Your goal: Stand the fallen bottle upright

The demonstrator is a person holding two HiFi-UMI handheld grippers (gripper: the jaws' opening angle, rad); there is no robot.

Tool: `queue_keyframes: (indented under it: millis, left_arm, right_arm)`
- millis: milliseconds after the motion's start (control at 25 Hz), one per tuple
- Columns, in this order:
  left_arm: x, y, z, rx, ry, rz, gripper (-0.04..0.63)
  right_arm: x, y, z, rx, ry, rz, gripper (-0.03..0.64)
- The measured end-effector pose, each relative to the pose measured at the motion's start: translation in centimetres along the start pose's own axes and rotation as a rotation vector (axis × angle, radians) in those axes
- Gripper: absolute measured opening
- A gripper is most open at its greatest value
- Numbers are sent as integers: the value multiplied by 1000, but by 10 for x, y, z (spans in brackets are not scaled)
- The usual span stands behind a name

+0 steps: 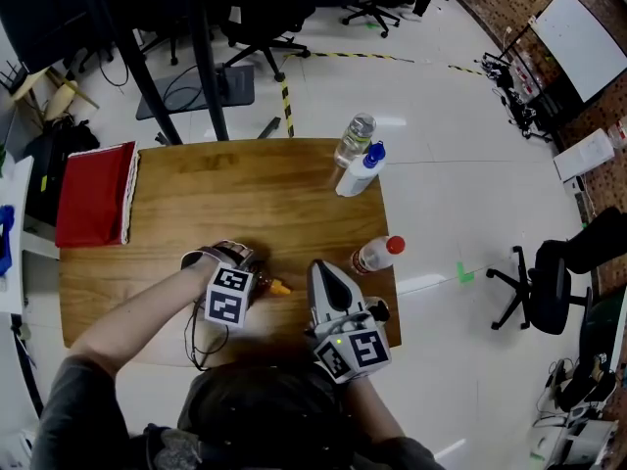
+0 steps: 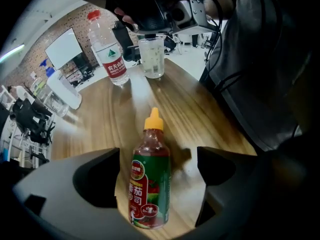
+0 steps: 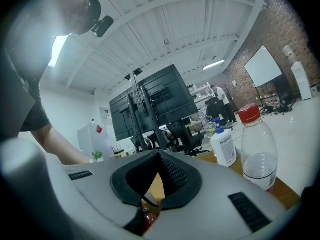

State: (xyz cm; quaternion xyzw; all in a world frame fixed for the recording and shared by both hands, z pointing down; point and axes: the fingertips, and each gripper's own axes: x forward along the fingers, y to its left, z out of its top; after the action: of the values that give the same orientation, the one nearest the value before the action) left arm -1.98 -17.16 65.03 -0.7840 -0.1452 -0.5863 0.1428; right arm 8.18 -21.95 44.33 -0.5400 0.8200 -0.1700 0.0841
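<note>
Left gripper (image 2: pixel 159 159) gaped around the fallen ketchup bottle (image 2: pixel 150 184): light, probably slick, best taken mid-label. Right gripper (image 3: pixel 159 156) was pressed together, empty.

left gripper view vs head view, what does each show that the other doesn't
Only the left gripper view: the green and red label on the fallen sauce bottle, which lies between the left gripper's parted jaws. Only the head view: the red book on the table's left side. Both: the sauce bottle's orange cap, the red-capped water bottle and the white bottle with a blue cap.
</note>
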Motion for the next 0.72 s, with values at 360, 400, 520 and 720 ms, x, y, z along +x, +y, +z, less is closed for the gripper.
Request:
queue_keyframes:
  millis: [360,400,520,720]
  left_arm:
    - [14,2,-2,38,76,-83,497]
    - [16,2,-1,35,81,-88,497]
    - [20,5,0,28,94,-95,497]
    - [27,11,-6,52,130,-95,497]
  right_arm:
    - [2,-6,-2,4,-2,-5,-2]
    - [1,-7,-2,5,-2,-6,-2]
    - [1,-9,-2,10,2,-10,-2]
    - [3,-12,-2,6,1,-12,-2]
